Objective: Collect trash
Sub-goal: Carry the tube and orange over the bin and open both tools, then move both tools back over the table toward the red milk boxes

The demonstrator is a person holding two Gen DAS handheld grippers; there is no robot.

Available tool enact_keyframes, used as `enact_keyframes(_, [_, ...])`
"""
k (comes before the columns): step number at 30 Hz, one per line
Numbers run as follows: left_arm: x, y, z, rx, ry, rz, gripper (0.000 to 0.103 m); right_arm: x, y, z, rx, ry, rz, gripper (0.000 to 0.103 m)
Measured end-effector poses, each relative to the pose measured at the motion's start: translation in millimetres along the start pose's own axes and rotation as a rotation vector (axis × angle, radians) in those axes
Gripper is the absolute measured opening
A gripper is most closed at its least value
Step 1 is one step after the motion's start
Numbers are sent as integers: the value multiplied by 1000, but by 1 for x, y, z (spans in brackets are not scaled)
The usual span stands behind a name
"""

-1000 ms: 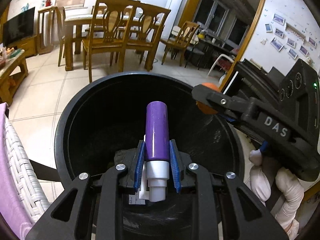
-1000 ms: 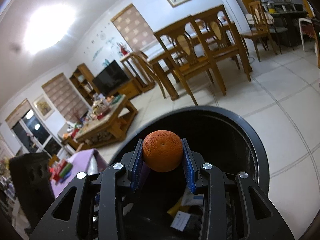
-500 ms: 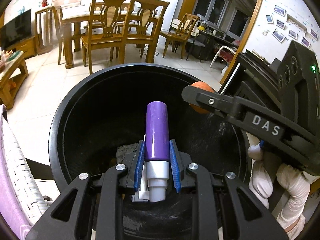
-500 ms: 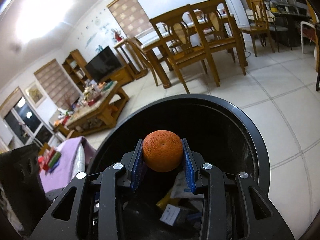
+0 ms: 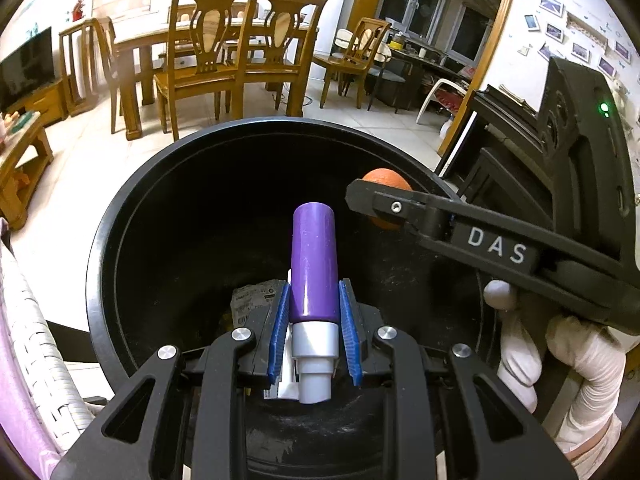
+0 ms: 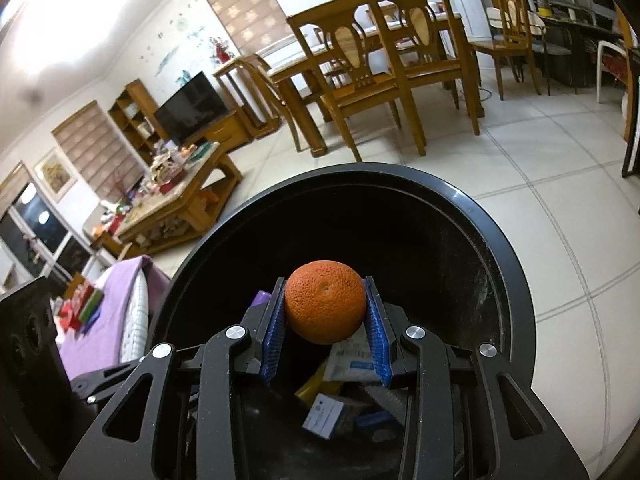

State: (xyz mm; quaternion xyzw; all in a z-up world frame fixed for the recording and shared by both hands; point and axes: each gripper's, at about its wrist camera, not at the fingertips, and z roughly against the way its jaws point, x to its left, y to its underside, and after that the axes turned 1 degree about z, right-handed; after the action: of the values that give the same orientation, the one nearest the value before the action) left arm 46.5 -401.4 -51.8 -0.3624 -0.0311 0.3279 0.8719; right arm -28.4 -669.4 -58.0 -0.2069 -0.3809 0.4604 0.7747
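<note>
Living room floor carried a black trash bin (image 5: pixel 100 248), partly filled.
Left gripper (image 5: pixel 314 320) fingers gripped a purple tube (image 5: pixel 314 256), right gripper (image 6: pixel 326 320) an orange (image 6: pixel 325 307); both not yet dropped.

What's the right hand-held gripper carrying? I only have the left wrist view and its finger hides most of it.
Observer: An orange, clamped between the blue pads of the right hand-held gripper.
Operator: Is it over the bin?
Observer: Yes, over the open mouth of the black bin.
Operator: What's under it?
Observer: Trash: a small white-and-blue box, a yellow piece, paper packaging.
Operator: Room on its far side?
Observer: A sofa with a purple cover and a cluttered wooden coffee table.
</note>
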Motion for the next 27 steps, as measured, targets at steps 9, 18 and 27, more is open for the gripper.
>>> enact_keyframes(9, [-6, 2, -1, 1, -8, -45, 26, -2, 0, 8, -32, -27, 6, 48])
enact_keyframes(18, [-14, 4, -3, 1, -32, -90, 65, 3, -6, 15, -60, -48, 19, 73])
enact_keyframes(27, [-20, 5, -2, -22, -43, -123, 78, 7, -3, 14, -52, -53, 25, 74])
